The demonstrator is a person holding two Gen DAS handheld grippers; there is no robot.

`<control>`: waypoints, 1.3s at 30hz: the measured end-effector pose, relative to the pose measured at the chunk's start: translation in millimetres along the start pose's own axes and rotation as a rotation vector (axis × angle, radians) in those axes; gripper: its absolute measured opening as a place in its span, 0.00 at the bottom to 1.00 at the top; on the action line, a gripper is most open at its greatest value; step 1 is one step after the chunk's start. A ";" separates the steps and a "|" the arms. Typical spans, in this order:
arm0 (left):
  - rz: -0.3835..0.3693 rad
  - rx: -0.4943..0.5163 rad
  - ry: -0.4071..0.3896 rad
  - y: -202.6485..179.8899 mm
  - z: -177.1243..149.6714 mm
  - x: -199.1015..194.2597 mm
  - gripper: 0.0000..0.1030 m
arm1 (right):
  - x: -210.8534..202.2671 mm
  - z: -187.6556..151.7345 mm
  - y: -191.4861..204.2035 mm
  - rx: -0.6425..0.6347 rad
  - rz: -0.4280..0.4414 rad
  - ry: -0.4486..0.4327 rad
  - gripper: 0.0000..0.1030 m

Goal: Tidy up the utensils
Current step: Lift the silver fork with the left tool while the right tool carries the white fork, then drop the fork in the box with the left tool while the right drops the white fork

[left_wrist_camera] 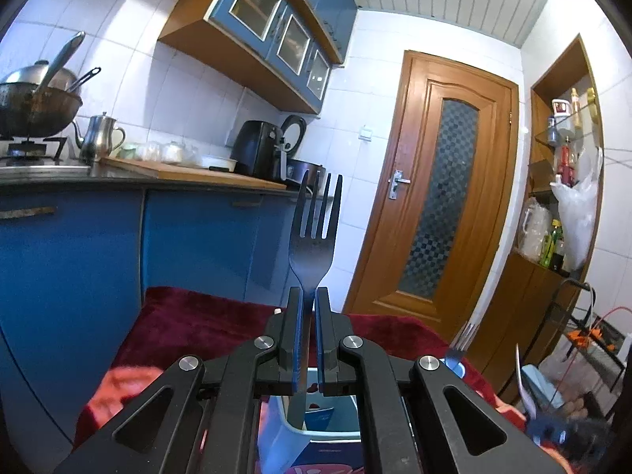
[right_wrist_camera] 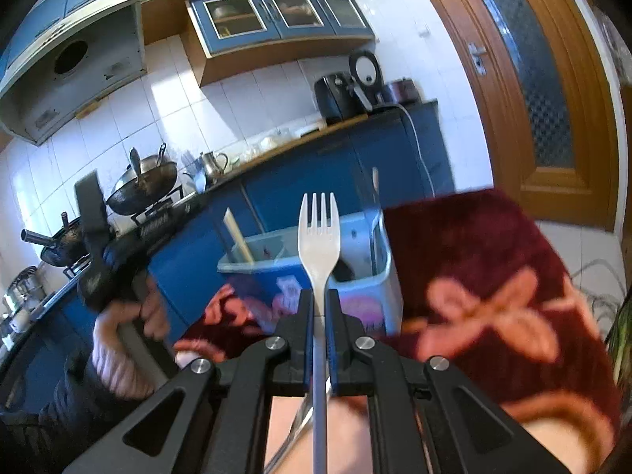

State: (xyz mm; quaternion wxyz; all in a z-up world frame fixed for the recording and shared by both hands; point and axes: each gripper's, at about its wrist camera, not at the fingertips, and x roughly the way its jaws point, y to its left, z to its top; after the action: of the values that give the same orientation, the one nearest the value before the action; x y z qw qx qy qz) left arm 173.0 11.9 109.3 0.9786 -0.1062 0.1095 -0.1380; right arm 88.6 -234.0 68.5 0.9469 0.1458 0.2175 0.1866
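My left gripper (left_wrist_camera: 309,296) is shut on the neck of a dark fork (left_wrist_camera: 316,237) that stands tines up, its handle reaching down behind the jaws. Straight below it is a light blue utensil holder (left_wrist_camera: 331,431). My right gripper (right_wrist_camera: 320,296) is shut on a pale silver fork (right_wrist_camera: 319,237), also tines up, a little short of the same holder (right_wrist_camera: 256,268). The holder has several compartments, with chopsticks (right_wrist_camera: 237,237) in the left one. In the left wrist view the silver fork (left_wrist_camera: 460,341) shows at the lower right. A person's hand (right_wrist_camera: 150,316) grips the left tool.
The holder stands on a dark red cloth (right_wrist_camera: 474,245) with pink flowers. Behind it run blue cabinets (left_wrist_camera: 79,260), with a counter bearing a wok (left_wrist_camera: 35,106), a kettle (left_wrist_camera: 98,134) and a black appliance (left_wrist_camera: 256,150). To the right are a wooden door (left_wrist_camera: 438,197) and a cluttered shelf (left_wrist_camera: 565,181).
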 end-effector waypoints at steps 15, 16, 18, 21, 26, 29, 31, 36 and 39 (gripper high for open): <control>-0.013 -0.003 0.044 4.4 -14.0 12.6 0.05 | 83.2 52.2 4.3 -0.143 -0.033 -0.202 0.07; -0.014 -0.005 0.046 4.4 -14.5 13.0 0.05 | 87.9 53.0 3.2 -0.146 -0.039 -0.214 0.07; -0.017 -0.007 0.050 4.7 -15.4 13.6 0.05 | 95.1 52.9 1.0 -0.152 -0.043 -0.226 0.07; -0.021 -0.011 0.055 4.2 -17.0 14.8 0.05 | 101.6 48.4 0.0 -0.162 -0.048 -0.232 0.07; -0.026 -0.017 0.066 3.9 -19.6 16.5 0.05 | 102.6 39.1 -5.7 -0.150 -0.045 -0.212 0.07; -0.028 -0.021 0.072 4.0 -20.6 17.2 0.05 | 100.5 33.3 -8.2 -0.141 -0.040 -0.194 0.07; -0.028 -0.025 0.076 4.4 -21.2 17.6 0.05 | 99.2 31.3 -8.6 -0.143 -0.045 -0.187 0.07; -0.031 -0.035 0.083 5.0 -22.6 18.7 0.05 | 99.7 35.4 -7.8 -0.140 -0.053 -0.193 0.07; -0.030 -0.032 0.083 5.0 -23.2 19.5 0.05 | 101.7 37.2 -6.7 -0.140 -0.063 -0.206 0.07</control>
State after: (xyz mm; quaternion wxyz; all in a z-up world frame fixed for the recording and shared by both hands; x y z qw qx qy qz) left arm 186.9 6.8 82.3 0.9692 -0.1179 0.1506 -0.1553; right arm 192.8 -204.8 61.9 0.9775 0.0908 0.1101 0.1556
